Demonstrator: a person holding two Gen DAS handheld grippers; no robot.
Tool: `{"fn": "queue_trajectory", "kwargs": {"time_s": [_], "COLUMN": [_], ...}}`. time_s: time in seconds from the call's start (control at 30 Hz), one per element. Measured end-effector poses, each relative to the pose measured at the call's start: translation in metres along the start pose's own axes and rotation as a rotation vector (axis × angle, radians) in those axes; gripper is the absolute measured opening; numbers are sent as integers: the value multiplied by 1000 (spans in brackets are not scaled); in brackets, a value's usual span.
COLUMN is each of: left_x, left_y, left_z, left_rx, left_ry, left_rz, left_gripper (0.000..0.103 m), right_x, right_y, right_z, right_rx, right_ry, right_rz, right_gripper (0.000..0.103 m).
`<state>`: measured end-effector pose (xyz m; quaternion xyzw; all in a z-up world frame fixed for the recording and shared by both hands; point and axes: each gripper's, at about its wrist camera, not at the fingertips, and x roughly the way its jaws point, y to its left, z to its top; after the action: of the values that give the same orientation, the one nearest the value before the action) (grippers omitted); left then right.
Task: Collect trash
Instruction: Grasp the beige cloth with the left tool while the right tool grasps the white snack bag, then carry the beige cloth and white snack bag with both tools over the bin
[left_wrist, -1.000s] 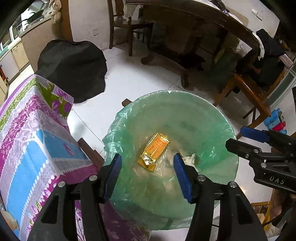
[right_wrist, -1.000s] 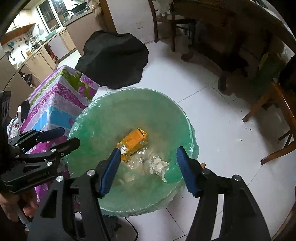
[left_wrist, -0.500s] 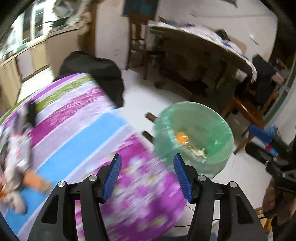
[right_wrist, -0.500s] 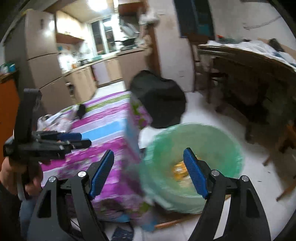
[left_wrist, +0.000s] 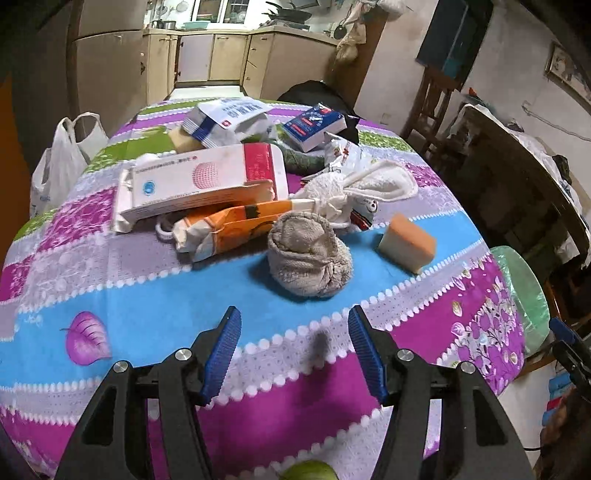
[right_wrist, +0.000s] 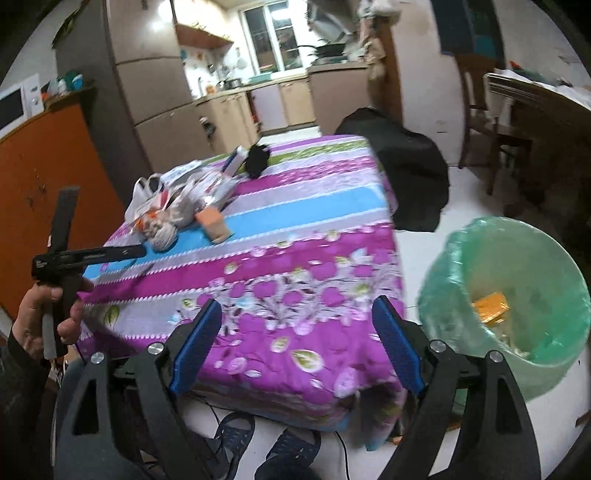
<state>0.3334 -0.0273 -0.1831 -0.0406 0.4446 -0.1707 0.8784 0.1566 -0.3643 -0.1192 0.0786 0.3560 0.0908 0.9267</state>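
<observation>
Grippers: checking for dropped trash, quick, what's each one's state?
Left gripper: open, empty.
Right gripper: jaws opening, nothing between them.

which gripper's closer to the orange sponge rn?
Left. The left gripper hangs over the table's near edge, facing the orange sponge. The right gripper, jaws opening and empty, is off the table's side.

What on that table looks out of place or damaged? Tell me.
The torn orange wrapper lies crumpled beside the white box, plainly rubbish. A grey cloth sits balled up near the sponge. The rest is heaped untidily at the far end; nothing is spilled.
</observation>
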Motion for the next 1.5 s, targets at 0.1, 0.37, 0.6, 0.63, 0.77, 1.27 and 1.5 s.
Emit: {"fn": "queue_trajectory", "kwargs": {"time_s": [0.1, 0.37, 0.6, 0.63, 0.77, 1.27, 1.5], "left_x": [15, 40, 16, 14, 14, 14, -6], "left_y": [-13, -18, -6, -5, -2, -3, -5], "left_z": [10, 31, 14, 12, 8, 5, 11], "left_rx": [22, -11, -16, -20, -22, -32, -34], "left_ry": [0, -23, -53, -51, -38, -35, -79], "left_rz": [-10, -5, -27, -37, -64, -104, -101], "left_gripper": [62, 50, 47, 47, 47, 48, 48], "right_x": [12, 51, 148, 164, 222, 219, 140], "right_y": [15, 42, 50, 51, 65, 111, 110], "right_z": [8, 47, 114, 121, 147, 162, 170], "right_rx": [-43, -64, 144, 182, 322, 193, 61], "right_ry": [20, 49, 191, 227, 332, 276, 76], "right_rz": [27, 181, 318, 324, 342, 215, 160], "right_gripper": [80, 80, 79, 78, 78, 45, 44]}}
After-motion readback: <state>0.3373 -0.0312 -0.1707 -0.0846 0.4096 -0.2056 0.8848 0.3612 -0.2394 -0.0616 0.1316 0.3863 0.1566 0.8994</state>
